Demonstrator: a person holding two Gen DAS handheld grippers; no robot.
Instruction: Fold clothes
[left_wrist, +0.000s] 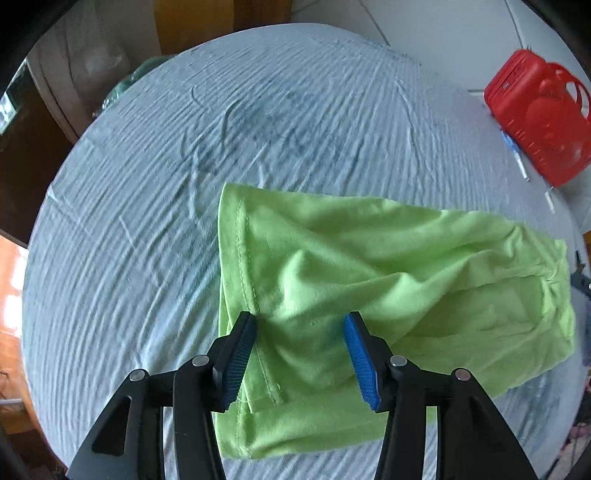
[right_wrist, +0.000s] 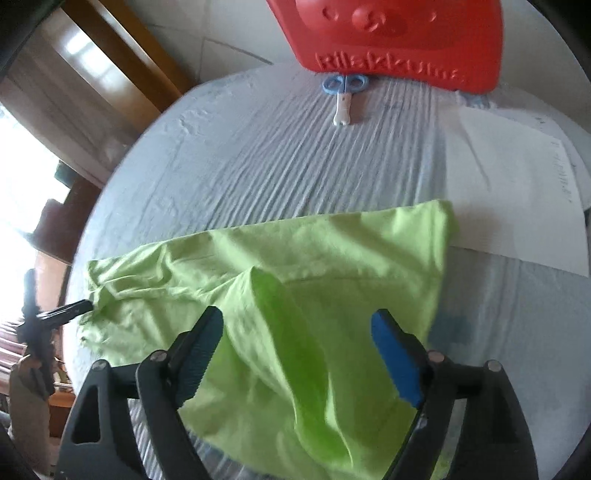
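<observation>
Lime-green cloth — a soft knit garment (left_wrist: 369, 280), already doubled over into a rough oblong — lies on the bed (left_wrist: 147, 221), whose pale blue ribbed sheet is rucked into long ripples. It sits toward the near edge of the bed, with its stitched hem running along its left side in the left wrist view.

Both tools hover above it with nothing in them. The left gripper (left_wrist: 300, 332) has its jaws spread wide over the hem end; the right gripper (right_wrist: 297, 332) is likewise wide open, over a raised ridge of fabric at the other end.

The main risk, as I judge it, lies in the layers. The cloth is slack and stacked, so a pinch taken too shallow may catch only the top ply and peel the fold open rather than carry it. A pinch pressed too deep may take the sheet as well — its ripples stand up just beside the hem — and drag the bedding along. The humped ridge under the right gripper may be trapped as a crease if the next fold goes over it unsmoothed. If the two ends are lifted unevenly, the edges will land askew.

Toward the far edge of the bed, a red plastic case (right_wrist: 399, 37) and blue-handled scissors (right_wrist: 345, 92) lie well apart from the garment, while a white paper sheet (right_wrist: 517, 206) touches its corner and could be swept along by a wide fold.
</observation>
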